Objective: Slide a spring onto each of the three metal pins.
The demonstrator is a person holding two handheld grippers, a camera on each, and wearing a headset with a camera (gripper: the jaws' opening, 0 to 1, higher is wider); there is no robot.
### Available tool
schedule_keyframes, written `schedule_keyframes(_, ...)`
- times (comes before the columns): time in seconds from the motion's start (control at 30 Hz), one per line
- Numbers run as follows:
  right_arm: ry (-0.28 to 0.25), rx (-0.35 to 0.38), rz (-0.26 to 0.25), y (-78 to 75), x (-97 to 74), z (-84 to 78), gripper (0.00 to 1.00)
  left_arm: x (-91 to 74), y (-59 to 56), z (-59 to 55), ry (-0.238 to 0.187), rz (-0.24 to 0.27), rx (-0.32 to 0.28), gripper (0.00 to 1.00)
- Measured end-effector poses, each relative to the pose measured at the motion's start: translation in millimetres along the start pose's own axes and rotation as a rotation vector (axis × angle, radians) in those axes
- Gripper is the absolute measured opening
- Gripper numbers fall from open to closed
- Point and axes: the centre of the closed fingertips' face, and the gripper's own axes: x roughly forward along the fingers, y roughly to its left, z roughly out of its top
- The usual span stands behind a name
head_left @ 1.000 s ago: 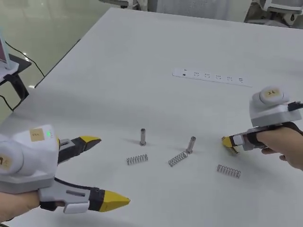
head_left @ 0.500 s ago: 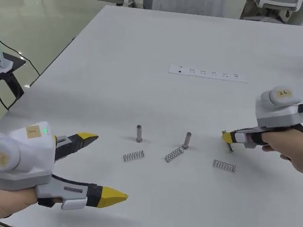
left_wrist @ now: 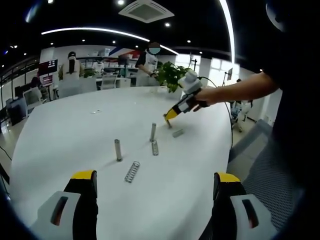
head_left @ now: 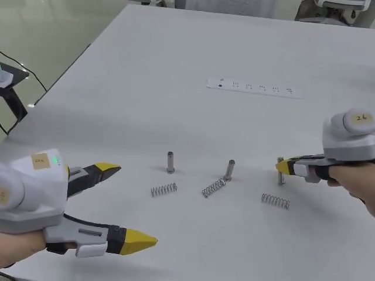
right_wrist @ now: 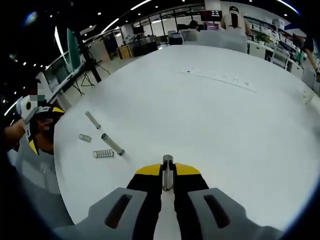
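- The right hand-held gripper point(head_left: 283, 168) is clamping one pin point(right_wrist: 167, 175) by its shank, jaws together around it. The pin is standing on the person's side of the power strip point(head_left: 255, 88), below the strip's right part. Whether its foot is touching the worktop point(head_left: 176, 76) cannot be told.
- The left hand-held gripper point(head_left: 126, 204) is hovering with jaws wide apart and nothing between them, well to the near side and past the strip's left end.
- The step in hand seems to be steadying that pin for a spring. Doing it well means holding the pin upright with its top end free above the jaws, so a coil can drop over it.
- The nearest spring point(head_left: 275, 201) is lying just beyond the held pin, farther from the strip. A light pinch at mid-length looks wise, since a thin coil is likely to squash or flick away.
- A second pin point(head_left: 229, 170) is standing below the strip's left part and a third pin point(head_left: 170, 162) past its left end. One more spring point(head_left: 213, 188) and another spring point(head_left: 163, 189) are lying beside them.
- The pins are reading as smooth grey metal cylinders, the springs as fine open wire coils, the worktop as matte and pale.
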Motion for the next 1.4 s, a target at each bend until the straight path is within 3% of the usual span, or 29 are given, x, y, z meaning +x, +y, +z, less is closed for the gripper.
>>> schedule_keyframes(0.2, -0.008, -0.038, -0.006, 3.9, -0.6, 1.1, 0.05, -0.3, 0.0, 0.6, 0.001, 0.002, 0.003, 0.94)
schedule_keyframes(0.5, -0.017, -0.163, -0.032, 8.0, -8.6, -6.9, 0.06, 0.0, -1.3, -0.2, -0.001, 0.003, 0.0, 0.94)
schedule_keyframes(1.0, -0.008, -0.175, -0.023, 6.9, -10.9, -9.7, 0.06, 0.1, -5.1, -1.0, -0.001, 0.002, -0.004, 0.94)
schedule_keyframes(1.13, 0.017, -0.158, -0.024, 6.5, -10.1, -14.1, 0.09, -0.6, -5.9, -1.0, -0.002, 0.002, -0.001, 0.93)
schedule_keyframes(1.4, -0.004, -0.151, -0.024, 5.9, -11.9, -14.5, 0.23, -1.5, -3.8, -0.3, -0.005, 0.008, -0.002, 0.93)
